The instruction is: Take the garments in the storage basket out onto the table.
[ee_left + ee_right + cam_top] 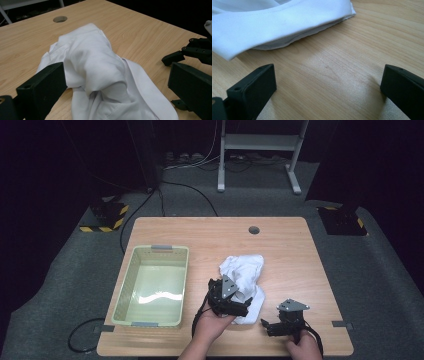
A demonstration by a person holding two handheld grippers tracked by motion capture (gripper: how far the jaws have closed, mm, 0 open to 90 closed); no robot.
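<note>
Left gripper (110, 82) sits wide open around the crumpled white cloth (100, 65) on the table (280, 245); right gripper (327, 85) gapes wide over bare wood, cloth nearby.

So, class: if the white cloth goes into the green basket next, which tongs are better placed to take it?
The left tongs. They are open with the white cloth bunched between the jaws, and sit nearer the green basket. The right tongs are open over bare table, short of the cloth's edge.
</note>
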